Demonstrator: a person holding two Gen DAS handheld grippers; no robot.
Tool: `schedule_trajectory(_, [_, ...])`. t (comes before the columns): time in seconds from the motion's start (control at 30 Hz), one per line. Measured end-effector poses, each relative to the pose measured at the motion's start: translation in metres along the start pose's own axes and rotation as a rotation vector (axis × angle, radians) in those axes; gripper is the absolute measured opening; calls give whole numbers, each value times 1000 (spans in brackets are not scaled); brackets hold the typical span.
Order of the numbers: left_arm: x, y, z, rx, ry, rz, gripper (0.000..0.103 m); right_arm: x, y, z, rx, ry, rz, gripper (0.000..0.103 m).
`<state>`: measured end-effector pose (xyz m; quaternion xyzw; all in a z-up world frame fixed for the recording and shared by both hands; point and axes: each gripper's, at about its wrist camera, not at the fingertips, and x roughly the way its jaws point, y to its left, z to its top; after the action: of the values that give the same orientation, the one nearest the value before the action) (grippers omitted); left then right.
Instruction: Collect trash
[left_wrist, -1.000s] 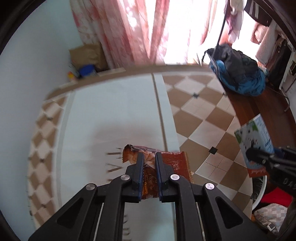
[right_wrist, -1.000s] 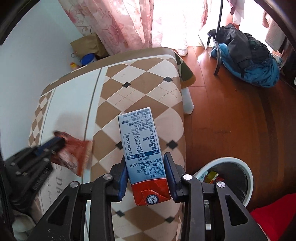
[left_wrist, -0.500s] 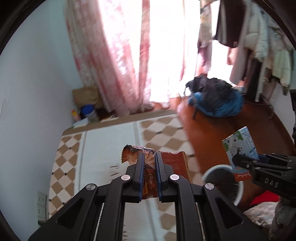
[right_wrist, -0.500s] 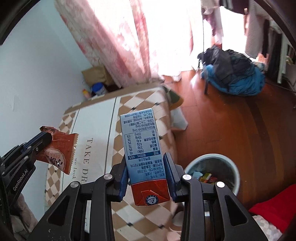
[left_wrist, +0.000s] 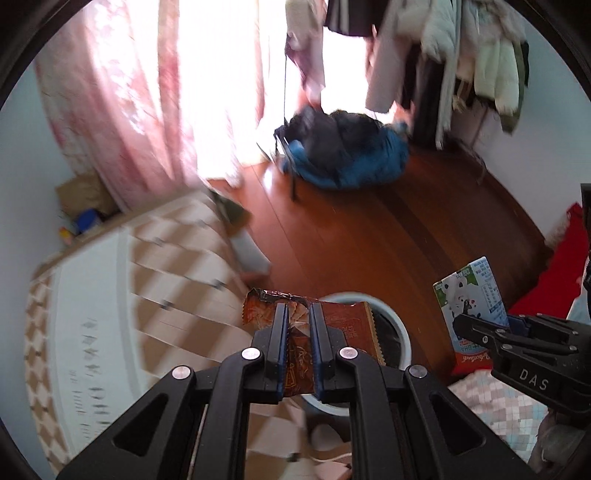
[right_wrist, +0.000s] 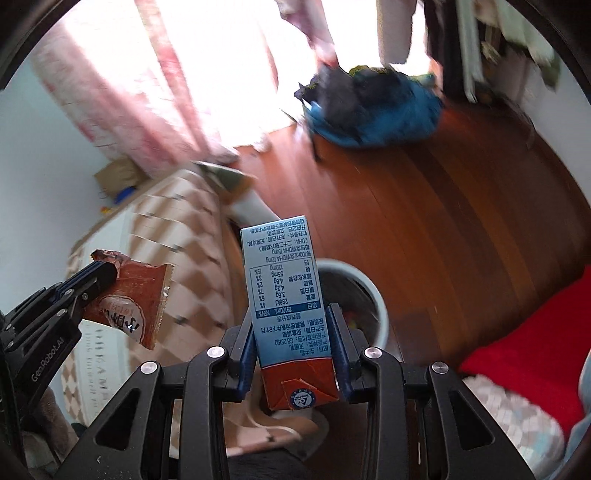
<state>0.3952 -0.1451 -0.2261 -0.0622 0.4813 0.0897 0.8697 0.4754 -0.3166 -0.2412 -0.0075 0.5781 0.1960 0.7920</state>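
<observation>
My left gripper (left_wrist: 297, 314) is shut on a brown snack wrapper (left_wrist: 347, 325), held in the air just over the near rim of a white round trash bin (left_wrist: 400, 328) on the floor. In the right wrist view the same wrapper (right_wrist: 129, 302) hangs at the left, pinched by the left gripper (right_wrist: 103, 273). My right gripper (right_wrist: 293, 325) is shut on a blue and orange milk carton (right_wrist: 284, 280), upright between the pads, in front of the trash bin (right_wrist: 373, 291). The carton (left_wrist: 471, 314) also shows at the right of the left wrist view.
A bed with a checkered brown and white cover (left_wrist: 173, 280) fills the left. Bare wooden floor (left_wrist: 388, 229) lies beyond the bin. A blue and black heap of clothes (left_wrist: 343, 151) sits by the pink curtain (left_wrist: 122, 92). Red cloth (right_wrist: 532, 343) lies at right.
Both grippers have swung from over the bed to the right, off its edge, each still holding its item. The trash bin now lies right under them.
</observation>
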Motion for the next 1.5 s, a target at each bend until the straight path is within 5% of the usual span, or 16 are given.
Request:
schedule_trajectory(0.27, [118,-27,-9,7,235,-63,13,100,-61,-19,102,154,-2,37])
schedule_trajectory(0.43, [150,-30,-9,-17,325,-98,16,151,-79,-20,126,218,3,37])
schedule_trajectory(0.5, [158,-29,-9,-28,350,-82,41,166,-81,-17,133,238,10,39])
schedule_trajectory(0.53, [160,-28,-9,-36,352,-80,67,171,-81,-16,132,246,8,39])
schedule_trajectory(0.57, [160,-27,-10,-42,350,-68,80,174,-82,-16,131,247,-8,44])
schedule_trajectory(0.6, [159,-25,-10,-47,347,-62,81,174,-83,-16,132,243,-9,61])
schedule_trajectory(0.7, [153,-21,-12,-55,350,-50,81,170,-85,-17,133,234,-20,77])
schedule_trajectory(0.8, [139,-17,-14,-55,335,-20,102,161,-83,-18,135,238,-43,103])
schedule_trajectory(1.13, [80,-1,-29,-56,294,46,102,83,-60,-39,95,226,-96,103])
schedule_trajectory(1.5, [-25,1,-30,-52,207,-14,102,-36,-19,-44,54,125,-31,103])
